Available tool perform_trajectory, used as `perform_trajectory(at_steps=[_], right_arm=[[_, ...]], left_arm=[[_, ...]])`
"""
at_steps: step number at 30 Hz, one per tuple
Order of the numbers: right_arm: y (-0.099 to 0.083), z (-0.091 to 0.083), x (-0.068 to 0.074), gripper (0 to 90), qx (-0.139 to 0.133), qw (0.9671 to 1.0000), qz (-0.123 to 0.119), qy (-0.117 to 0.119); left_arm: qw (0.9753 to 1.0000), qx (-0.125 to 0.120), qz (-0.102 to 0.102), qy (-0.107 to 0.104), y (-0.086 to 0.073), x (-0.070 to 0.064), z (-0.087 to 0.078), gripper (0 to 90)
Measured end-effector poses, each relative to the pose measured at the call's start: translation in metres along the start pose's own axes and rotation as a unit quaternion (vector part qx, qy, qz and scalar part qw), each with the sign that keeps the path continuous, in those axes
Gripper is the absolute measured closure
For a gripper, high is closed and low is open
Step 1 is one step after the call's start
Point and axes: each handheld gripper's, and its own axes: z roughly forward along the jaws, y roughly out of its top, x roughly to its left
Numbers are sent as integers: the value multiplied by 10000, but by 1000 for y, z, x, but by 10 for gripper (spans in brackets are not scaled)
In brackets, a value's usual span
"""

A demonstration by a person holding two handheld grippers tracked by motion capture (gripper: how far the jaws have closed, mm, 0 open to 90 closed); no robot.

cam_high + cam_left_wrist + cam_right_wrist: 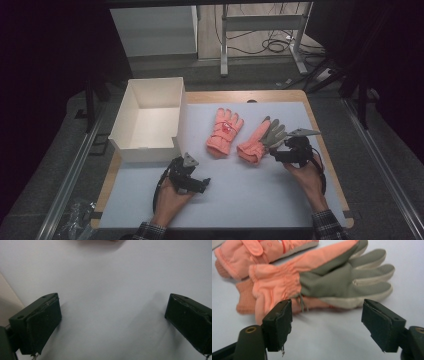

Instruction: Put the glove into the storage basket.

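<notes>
A person sits at the near edge of a table covered by a pale white mat [240,190], with both forearms reaching in and a hand-held gripper in each hand. The right gripper [280,150] is at the right side of the mat, just beside the right-hand glove [260,139], an orange winter glove lying palm up, so its grey palm and grey fingers face the camera. Its orange cuff points toward the near left, and its fingers point toward the far right. In the right gripper view, the two black jaws stand wide apart with nothing between them, and the glove [329,282] lies just beyond their tips, not touched. A second orange glove [223,132] lies just to the left of the first, back side up, with a red strap across it; the two gloves are near each other at the cuffs. The left gripper [197,184] rests low over the mat at the near left, well apart from both gloves. In the left gripper view, its jaws are also spread wide over bare mat. An open white box [150,145] sits at the far left of the table.
</notes>
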Motion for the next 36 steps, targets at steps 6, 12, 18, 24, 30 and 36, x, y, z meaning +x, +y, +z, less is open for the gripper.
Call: perform_trajectory(at_steps=[6, 12, 18, 24, 30, 36], right_arm=[[13, 10, 1, 350, -35, 10000, -14, 22], [26, 23, 1, 398, -13, 9999, -51, -136], [33, 41, -4, 411, 128, 9994, 13, -308], [29, 57, -8, 470, 422, 9984, 141, -363], [25, 59, -1, 815, 423, 9971, 103, -622], [25, 57, -1, 861, 385, 9978, 111, -524]], left_arm=[[10000, 0, 0, 0, 0, 0, 0, 5], [10000, 1, 4, 0, 0, 0, 0, 5], [10000, 0, 1, -2, 0, 0, 0, 5], [10000, -4, -2, -2, 0, 0, 0, 5], [10000, -3, -1, -1, 0, 0, 0, 5], [10000, -4, -3, -1, 0, 0, 0, 5]])
